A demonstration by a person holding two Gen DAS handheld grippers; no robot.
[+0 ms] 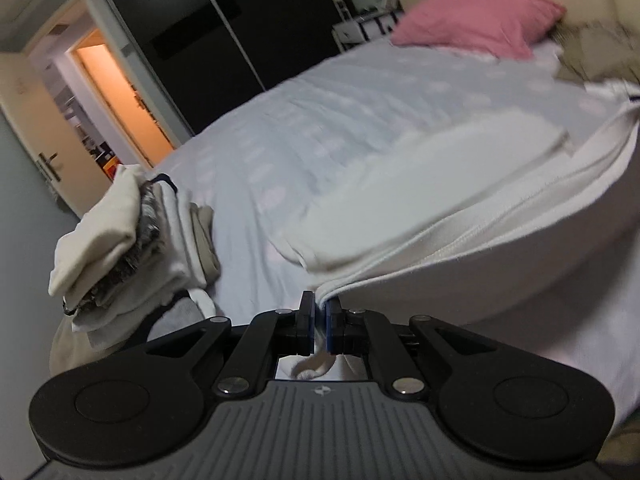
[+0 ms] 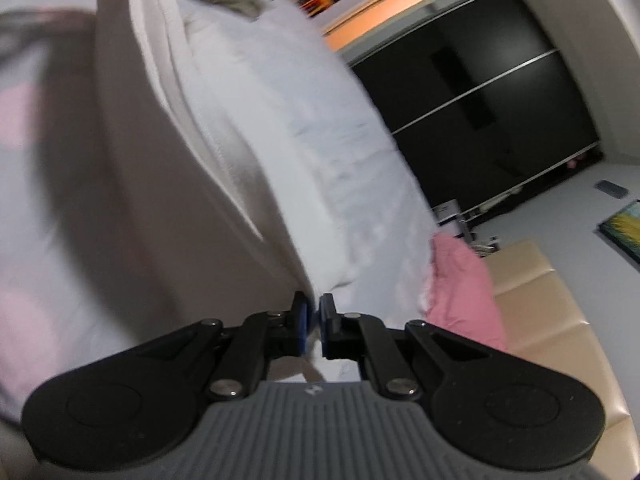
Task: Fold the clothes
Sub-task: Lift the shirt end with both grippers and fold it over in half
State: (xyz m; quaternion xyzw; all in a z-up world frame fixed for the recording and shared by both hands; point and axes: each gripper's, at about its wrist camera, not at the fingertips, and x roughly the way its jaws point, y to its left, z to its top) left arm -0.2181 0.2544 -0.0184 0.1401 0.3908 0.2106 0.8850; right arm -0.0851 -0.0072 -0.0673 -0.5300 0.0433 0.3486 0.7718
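The bed [image 1: 320, 120] carries everything: a pink pillow [image 1: 476, 20] at its head and a stack of folded clothes [image 1: 132, 240] near its edge. Across the bedding stretches a white garment [image 1: 480, 216], lifted off the sheet along one hem and sagging between the two grips. The left gripper [image 1: 319, 312] has its jaws pinched tight on one corner of that hem; the right gripper [image 2: 314, 316] is likewise clamped on the garment's other end. The pinches look shallow, so my guess is a corner could slip free, and uneven pulling would skew the fold.
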